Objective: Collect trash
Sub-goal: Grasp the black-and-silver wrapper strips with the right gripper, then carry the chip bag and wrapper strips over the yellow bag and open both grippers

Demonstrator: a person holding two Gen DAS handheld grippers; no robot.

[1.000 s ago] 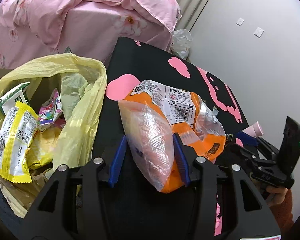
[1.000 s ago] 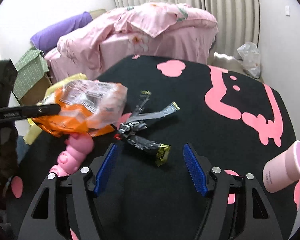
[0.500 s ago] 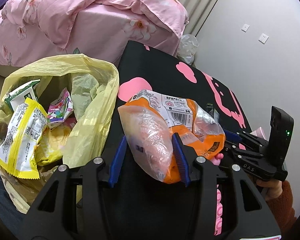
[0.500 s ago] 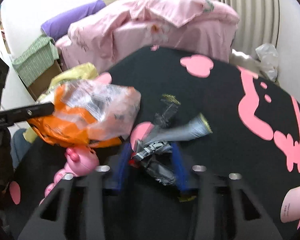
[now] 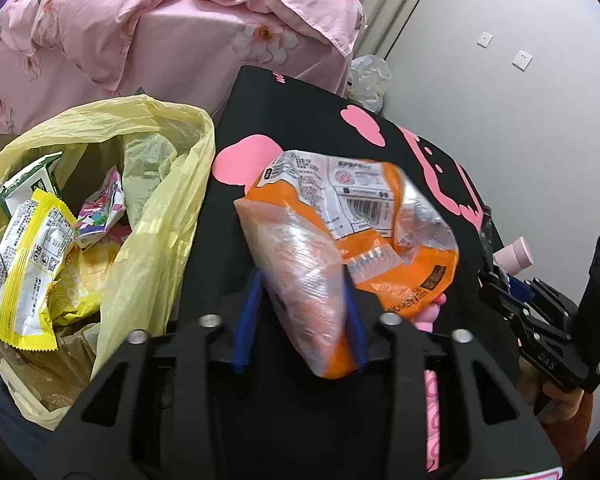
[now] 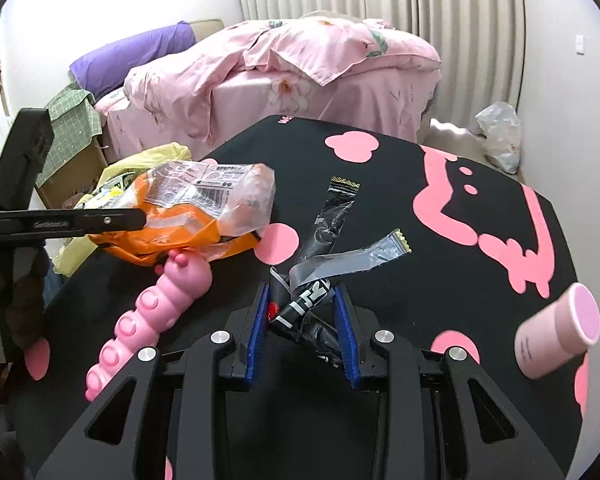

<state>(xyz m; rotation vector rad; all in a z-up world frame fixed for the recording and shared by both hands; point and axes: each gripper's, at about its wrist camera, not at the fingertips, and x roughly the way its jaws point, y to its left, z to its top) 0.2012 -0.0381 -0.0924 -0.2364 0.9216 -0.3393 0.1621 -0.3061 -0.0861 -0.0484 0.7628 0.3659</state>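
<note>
- left gripper [image 5: 304, 316] closing on the orange bag [image 5: 352, 236]: lift it clear toward the desk's [image 6: 380, 208] left edge, over the yellow bag [image 5: 100, 184].
- right gripper [image 6: 302, 334] closing around the black wrappers [image 6: 312, 280]: pinch the bundle's knot.

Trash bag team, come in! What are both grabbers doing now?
Left gripper closing on orange bag, beside yellow bag. Right gripper closing around black wrappers. Pink toy and cup close by, not blocking.
</note>
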